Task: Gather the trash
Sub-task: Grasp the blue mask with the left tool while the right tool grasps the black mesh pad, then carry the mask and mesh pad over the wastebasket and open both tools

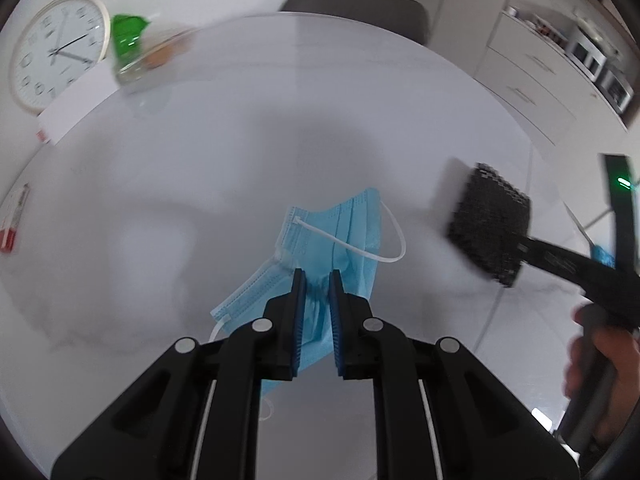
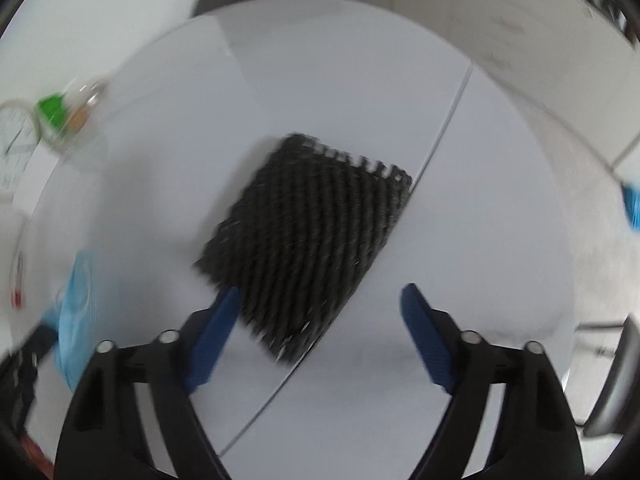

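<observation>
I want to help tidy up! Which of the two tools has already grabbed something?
The left tool: it is pinched shut on the blue face mask. The right tool is open above the black woven mat, not gripping it.

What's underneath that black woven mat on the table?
The black mat lies on the white table, across its seam. Only tabletop shows around it; whatever lies directly beneath is covered.

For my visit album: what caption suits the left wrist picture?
Left gripper pinching a blue face mask above a white table.
</observation>
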{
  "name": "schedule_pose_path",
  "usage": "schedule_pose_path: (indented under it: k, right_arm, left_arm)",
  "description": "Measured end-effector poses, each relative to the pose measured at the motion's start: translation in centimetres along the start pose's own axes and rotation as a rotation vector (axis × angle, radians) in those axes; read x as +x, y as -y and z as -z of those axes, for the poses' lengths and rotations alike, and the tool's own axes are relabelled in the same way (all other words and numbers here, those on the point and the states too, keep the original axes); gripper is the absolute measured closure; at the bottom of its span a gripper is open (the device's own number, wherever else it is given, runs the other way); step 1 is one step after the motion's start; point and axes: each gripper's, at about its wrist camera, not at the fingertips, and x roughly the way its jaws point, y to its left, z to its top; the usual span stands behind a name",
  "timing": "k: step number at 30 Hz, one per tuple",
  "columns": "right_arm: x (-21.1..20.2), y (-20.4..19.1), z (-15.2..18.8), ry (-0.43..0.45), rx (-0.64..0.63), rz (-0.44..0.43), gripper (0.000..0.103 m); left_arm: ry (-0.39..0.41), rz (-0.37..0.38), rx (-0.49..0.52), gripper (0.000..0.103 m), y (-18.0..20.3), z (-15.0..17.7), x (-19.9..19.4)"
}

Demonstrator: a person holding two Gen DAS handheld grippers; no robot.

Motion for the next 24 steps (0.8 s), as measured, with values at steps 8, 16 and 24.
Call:
schedule_pose_path:
  k: [8, 16, 24]
  right_arm:
    - [-0.3, 0.3, -0.4, 0.047, 0.012, -0.042, 0.088]
    - [-6.1, 2.2, 2.5, 0.121, -0.030, -0.110, 0.089]
    - [-14.4, 8.8, 9.9, 0.143, -0.058, -0.071, 0.089]
  left_arm:
    - [-0.005, -0.015, 0.056, 0.091, 1.6, 0.1, -0.4]
    - [0.005, -0.004, 0.096, 0.091, 3.2, 1.2, -3.4]
    - [0.001, 0.089, 0.213, 0.091, 9.7, 4.6, -8.0]
